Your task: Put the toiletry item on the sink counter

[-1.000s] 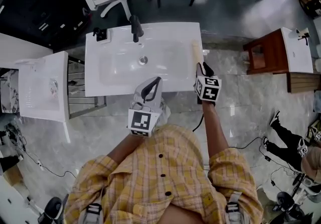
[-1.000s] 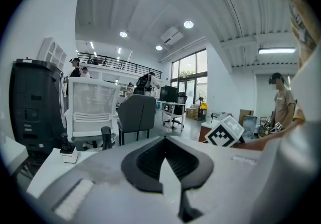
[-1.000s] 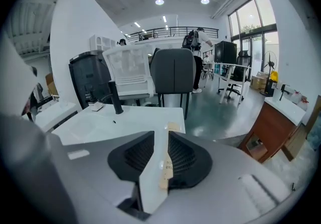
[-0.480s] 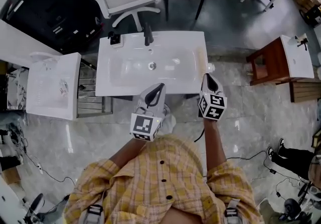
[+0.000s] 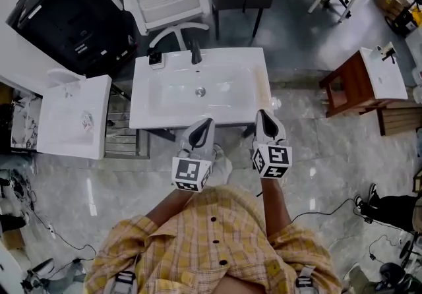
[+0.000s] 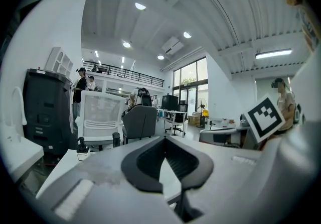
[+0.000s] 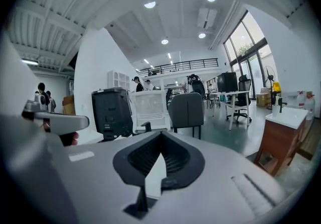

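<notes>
Left gripper (image 5: 200,129), grey plastic with black ribbed pads, is pinched shut on nothing, just off the front edge of the glossy white rectangular sink counter (image 5: 149,109). Right gripper (image 5: 263,118), same deal: closed and empty. The toiletry item (image 5: 266,90), a pale cream stick shape, lies flat on the counter's right rim. Its long axis runs front to back, but it's too blurry to tell the ends apart.

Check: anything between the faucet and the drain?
Nothing. In the head view, only bare white basin runs from the faucet to the drain.
</notes>
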{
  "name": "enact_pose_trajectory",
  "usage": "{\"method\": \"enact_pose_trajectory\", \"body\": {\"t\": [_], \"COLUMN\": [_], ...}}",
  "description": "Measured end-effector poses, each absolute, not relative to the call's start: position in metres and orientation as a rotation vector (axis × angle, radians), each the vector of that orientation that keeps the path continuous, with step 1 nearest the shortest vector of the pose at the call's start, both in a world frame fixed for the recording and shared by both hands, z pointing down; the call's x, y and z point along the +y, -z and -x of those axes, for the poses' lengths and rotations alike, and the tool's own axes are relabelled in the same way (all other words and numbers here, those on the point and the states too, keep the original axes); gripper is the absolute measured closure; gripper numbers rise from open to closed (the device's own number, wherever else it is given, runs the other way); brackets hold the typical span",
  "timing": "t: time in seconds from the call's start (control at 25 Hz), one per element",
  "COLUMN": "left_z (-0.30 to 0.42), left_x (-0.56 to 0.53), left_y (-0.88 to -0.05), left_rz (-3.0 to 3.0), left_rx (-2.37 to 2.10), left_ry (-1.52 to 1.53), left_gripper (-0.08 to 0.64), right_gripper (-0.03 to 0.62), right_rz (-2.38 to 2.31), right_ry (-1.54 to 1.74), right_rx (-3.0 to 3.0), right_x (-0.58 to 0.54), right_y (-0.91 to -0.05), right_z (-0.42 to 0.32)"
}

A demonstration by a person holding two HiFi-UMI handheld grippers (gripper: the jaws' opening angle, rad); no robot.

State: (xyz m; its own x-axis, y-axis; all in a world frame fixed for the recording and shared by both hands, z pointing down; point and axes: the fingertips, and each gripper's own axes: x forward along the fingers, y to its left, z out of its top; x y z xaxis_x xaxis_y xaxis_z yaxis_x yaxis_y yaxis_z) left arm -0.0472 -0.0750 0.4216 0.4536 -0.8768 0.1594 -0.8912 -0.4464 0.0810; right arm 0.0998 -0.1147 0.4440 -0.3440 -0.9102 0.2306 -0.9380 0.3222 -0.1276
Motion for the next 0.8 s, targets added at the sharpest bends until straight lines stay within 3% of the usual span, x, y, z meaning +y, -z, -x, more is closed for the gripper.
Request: {"method": "enact_pose_trajectory", "body": {"t": [0.8], "left_z": [0.047], "left_x": [-0.009], "left_y": [-0.411], "left_rz": [-2.581], "left_rx": [-1.639], "left_ry": [-0.100], "left_gripper": [0.560], "right_gripper": [0.591], "right_rz": [-1.707], "right_ry": [-0.293], "right_rx": [-2.623], "right_x": [-0.028], "right_y": [-0.406], "right_z": [-0.080]}}
